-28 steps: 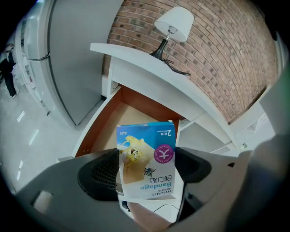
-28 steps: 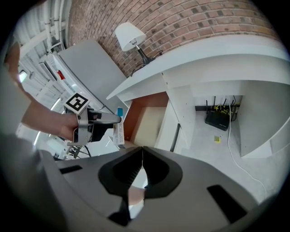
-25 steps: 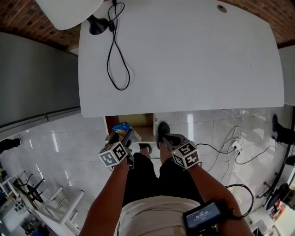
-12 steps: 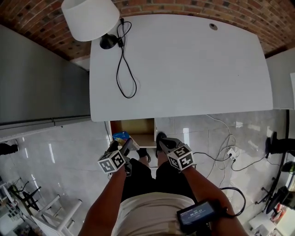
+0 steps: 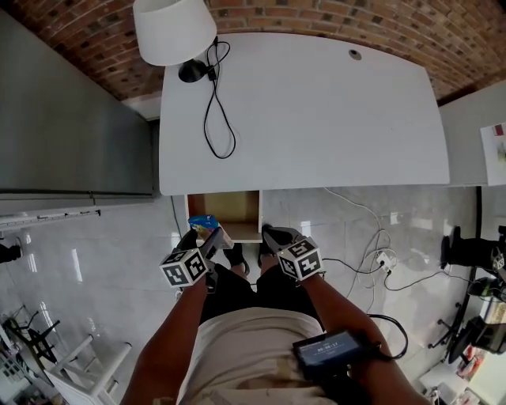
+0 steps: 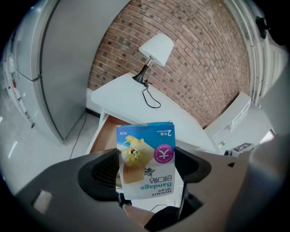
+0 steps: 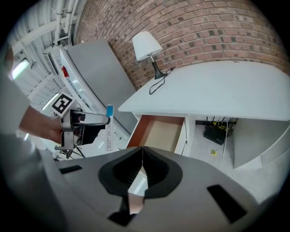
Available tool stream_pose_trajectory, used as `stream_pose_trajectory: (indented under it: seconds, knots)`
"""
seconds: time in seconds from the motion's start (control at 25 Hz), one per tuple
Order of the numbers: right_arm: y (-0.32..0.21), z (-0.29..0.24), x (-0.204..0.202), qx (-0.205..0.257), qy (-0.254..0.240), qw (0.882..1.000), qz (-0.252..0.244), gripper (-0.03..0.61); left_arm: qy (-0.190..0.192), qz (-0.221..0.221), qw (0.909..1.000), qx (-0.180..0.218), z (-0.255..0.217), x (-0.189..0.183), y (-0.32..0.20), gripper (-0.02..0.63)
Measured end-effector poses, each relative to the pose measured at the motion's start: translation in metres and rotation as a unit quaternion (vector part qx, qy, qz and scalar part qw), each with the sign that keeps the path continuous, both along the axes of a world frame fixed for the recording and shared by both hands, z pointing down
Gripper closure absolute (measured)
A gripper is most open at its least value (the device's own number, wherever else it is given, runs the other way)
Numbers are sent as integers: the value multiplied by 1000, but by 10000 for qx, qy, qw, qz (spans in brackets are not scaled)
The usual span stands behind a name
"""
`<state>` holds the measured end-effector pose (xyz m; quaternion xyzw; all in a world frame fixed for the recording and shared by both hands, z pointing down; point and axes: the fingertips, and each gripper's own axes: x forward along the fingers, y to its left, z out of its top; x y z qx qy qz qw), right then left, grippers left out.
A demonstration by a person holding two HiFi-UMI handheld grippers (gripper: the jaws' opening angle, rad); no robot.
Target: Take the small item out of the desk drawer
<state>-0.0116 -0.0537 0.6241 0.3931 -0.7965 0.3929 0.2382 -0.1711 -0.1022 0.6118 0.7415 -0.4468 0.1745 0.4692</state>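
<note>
A brick wall [image 5: 332, 20] backs a white desk [image 5: 316, 111] that stands on a pale tiled floor [image 5: 103, 237]. A white-shaded lamp [image 5: 174, 30] sits at the desk's far left corner.

The bandage packet [image 6: 147, 161], a flat blue-and-white paper sleeve, is out of the desk and in the air just in front of its left end. The left gripper [image 5: 207, 237] has its jaws pressed onto the packet's two faces near the middle, and one end stands free beyond the jaws.

Behind the packet, under the desk's left end, the wooden drawer [image 7: 161, 133] is pulled out. What shows of its inside looks bare. The right gripper [image 7: 142, 170] hangs in front of the desk beside the left one, its jaws closed together on nothing.

I'd judge the packet feather-light, thin, easily creased and a little slick. A flat pinch across the faces near the middle suits it, with gentle pressure so that it neither buckles nor slides out.
</note>
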Motion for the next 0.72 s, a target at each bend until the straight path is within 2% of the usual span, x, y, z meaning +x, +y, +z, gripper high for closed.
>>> stream_pose_trajectory:
  seconds: [0.2,0.44,0.72]
  knots:
    - [1,-24,-13,117,13,9999,61,572,120,227,9995,158,-24,-6,6,230]
    - [-20,-49,-26,393,-28,9991,139,572,183,276,9983,480,-51,-26,-11,230]
    - [-6,-69,-26,579,-20,9979,286,572,223,466,9964,671,-62,-27,0,230]
